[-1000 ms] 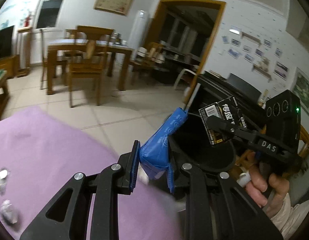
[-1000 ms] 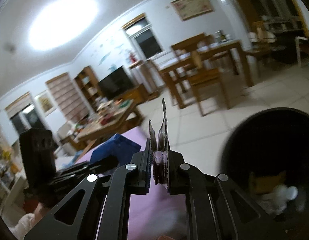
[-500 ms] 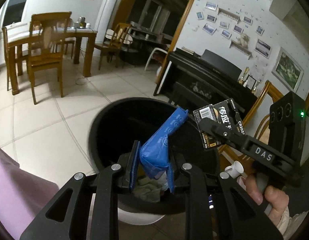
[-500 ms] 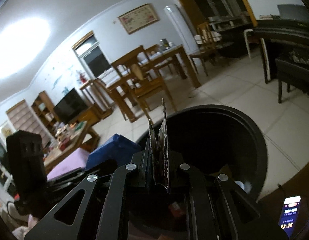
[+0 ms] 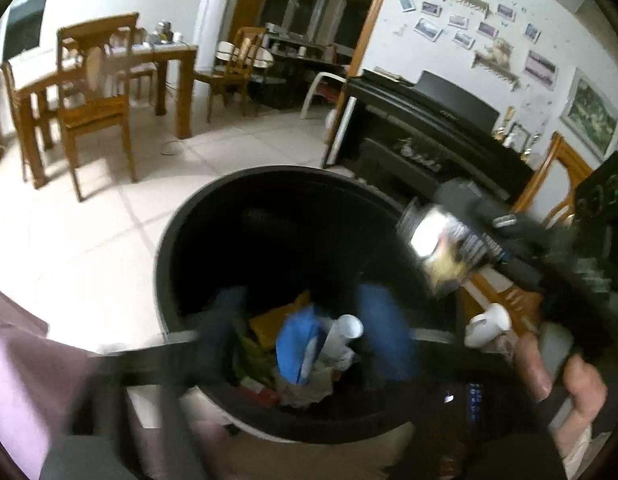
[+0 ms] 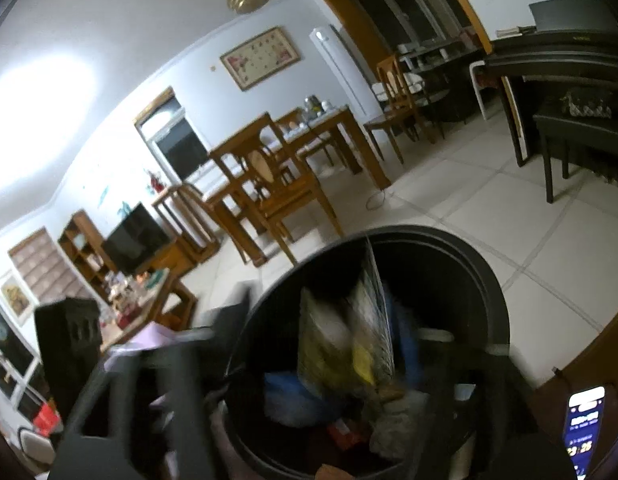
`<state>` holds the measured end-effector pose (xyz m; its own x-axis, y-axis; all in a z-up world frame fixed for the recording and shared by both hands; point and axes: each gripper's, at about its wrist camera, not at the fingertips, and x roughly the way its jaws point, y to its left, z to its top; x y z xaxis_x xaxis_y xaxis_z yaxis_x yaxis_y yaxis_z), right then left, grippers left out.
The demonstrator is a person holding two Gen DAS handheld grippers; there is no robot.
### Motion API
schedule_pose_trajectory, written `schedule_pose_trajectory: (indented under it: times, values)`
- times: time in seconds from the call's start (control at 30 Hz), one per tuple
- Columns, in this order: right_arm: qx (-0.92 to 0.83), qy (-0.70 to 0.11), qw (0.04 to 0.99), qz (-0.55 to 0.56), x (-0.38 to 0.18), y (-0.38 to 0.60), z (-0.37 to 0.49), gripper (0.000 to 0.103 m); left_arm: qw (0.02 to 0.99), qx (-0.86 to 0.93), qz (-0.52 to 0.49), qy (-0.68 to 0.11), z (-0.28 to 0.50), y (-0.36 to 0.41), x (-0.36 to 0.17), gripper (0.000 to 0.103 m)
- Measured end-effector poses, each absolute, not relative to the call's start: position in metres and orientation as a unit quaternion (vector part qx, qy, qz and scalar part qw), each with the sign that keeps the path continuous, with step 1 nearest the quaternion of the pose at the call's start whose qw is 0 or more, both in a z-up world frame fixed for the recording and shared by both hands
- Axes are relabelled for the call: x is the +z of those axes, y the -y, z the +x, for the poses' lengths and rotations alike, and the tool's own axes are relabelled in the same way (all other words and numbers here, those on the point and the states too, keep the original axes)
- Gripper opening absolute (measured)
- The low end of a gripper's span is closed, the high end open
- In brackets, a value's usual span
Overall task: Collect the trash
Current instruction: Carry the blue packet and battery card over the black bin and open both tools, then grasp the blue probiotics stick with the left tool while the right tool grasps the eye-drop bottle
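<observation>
The blue wrapper [image 5: 297,344] is seen inside the black bin [image 5: 177,240], lying on the heap of paper and scraps at the bottom, directly below and between the fingers of the left gripper [image 5: 309,328], whose jaws are opening with nothing pressed between them; the wrapper is judged to be released and already down among the other rubbish. The card package [image 5: 449,252] is found at the right rim of the bin in the left wrist view, blurred, just ahead of the right gripper [image 6: 349,344], whose jaws are also opening. In the right wrist view the package [image 6: 365,332] stands on edge between the blurred fingers, its long axis running roughly upright and leaning over the bin mouth, and whether a pad touches it cannot be told; it is judged to be falling free. The relation that matters is vertical: both pieces lie over or within the bin opening, inside its rim [image 6: 485,280], so no sideways correction is thought to be needed. The bin stands on the tiled floor [image 5: 89,240], beside a purple cover [image 5: 25,360] at the lower left
</observation>
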<state>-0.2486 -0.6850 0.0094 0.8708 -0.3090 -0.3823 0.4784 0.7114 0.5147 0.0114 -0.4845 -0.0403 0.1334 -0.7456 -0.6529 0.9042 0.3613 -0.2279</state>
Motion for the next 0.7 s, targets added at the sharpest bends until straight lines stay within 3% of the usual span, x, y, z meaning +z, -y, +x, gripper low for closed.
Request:
schedule_pose_trajectory:
  times: [0.7]
  values:
    - [-0.140,-0.174,0.939,0.263,0.033,0.600,-0.207,0.078,0.802,-0.483,0.082,-0.343,0.026,0.367,-0.019,0.098]
